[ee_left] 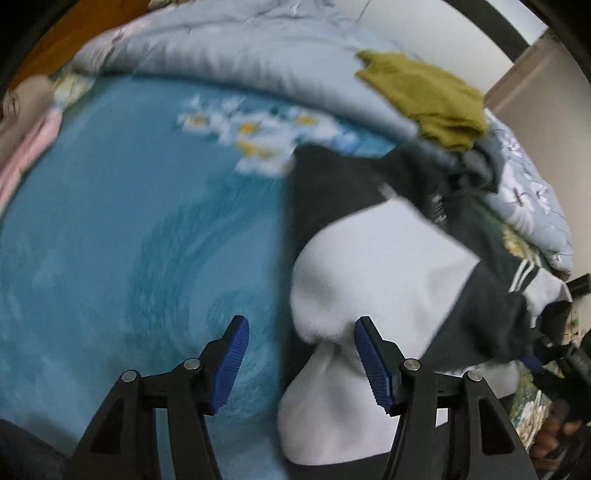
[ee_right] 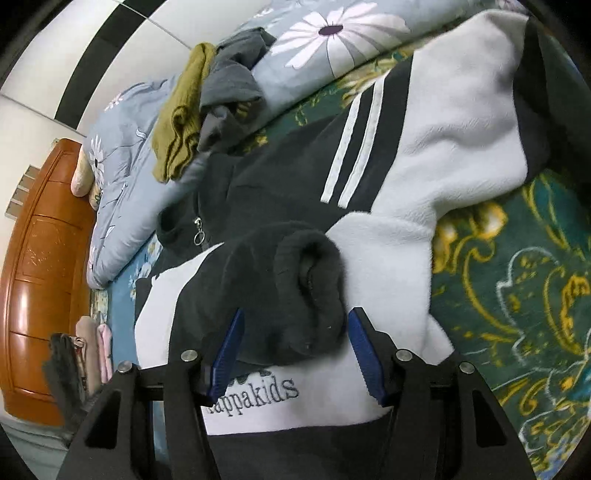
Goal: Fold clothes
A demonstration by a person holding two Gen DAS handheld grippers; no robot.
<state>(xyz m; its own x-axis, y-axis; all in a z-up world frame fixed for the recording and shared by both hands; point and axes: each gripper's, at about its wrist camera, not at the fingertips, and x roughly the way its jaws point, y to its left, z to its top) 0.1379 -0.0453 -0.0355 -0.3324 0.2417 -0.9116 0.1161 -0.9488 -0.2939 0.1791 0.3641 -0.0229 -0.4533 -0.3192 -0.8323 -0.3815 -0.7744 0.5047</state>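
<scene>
Nearest the right wrist camera, a dark ribbed cuff [ee_right: 310, 291] of the black-and-white jacket [ee_right: 369, 184] is seen bunched between the blue pads of the right gripper [ee_right: 293, 354]. The jaws are observed wide apart; the cuff lies in the gap and appears to touch both pads, but no clamping is shown. Beneath the cuff a white panel with embroidered lettering [ee_right: 255, 395] is recorded. The jacket is spread across the bed, with two white stripes [ee_right: 354, 147] on a dark sleeve and a zipper pull [ee_right: 198, 232] near the collar.

In the left wrist view, which is blurred, the left gripper [ee_left: 301, 363] is noted with its fingers fully apart. The right-hand pad [ee_left: 371, 363] is seen at the edge of the jacket's white fleece [ee_left: 369, 266]; contact cannot be confirmed. The other pad stands over the blue bedsheet [ee_left: 110, 221], holding nothing. The right gripper is glimpsed at the frame's right edge, with a person's fingers [ee_left: 554, 432] on its handle.

Beyond the jacket, an olive garment [ee_right: 177, 122] and a grey garment [ee_right: 229, 96] are found heaped on a pale floral quilt [ee_right: 332, 33]. A green patterned blanket [ee_right: 517, 258] lies under the jacket's right side. A wooden headboard [ee_right: 40, 277] is recorded at the left. No containers are in view.
</scene>
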